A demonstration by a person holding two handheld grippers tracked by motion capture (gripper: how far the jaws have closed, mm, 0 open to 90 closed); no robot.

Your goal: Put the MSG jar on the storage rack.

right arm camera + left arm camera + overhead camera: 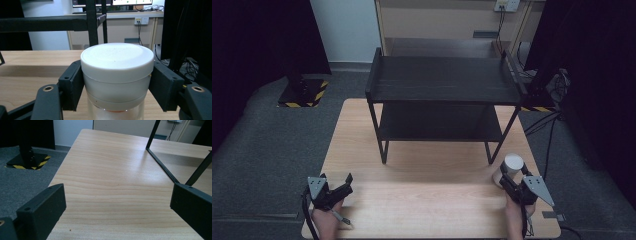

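Observation:
A jar (511,165) with a white lid and a clear body stands on the wooden table (422,200) near its right front, just in front of the rack's right leg. My right gripper (512,176) is shut on it. In the right gripper view the two black jaws press on both sides of the jar (117,65) at the lid, with the gripper (116,82) level with it. My left gripper (336,180) rests low at the table's left front, open. Between its jaws in the left gripper view there is just bare table under the gripper (117,192).
A black two-level rack (442,80) stands on the far half of the table, its thin legs (162,165) reaching toward the middle. Grey carpet surrounds the table. A black stand base with yellow stripes (302,92) sits on the floor at far left. Cables lie at right.

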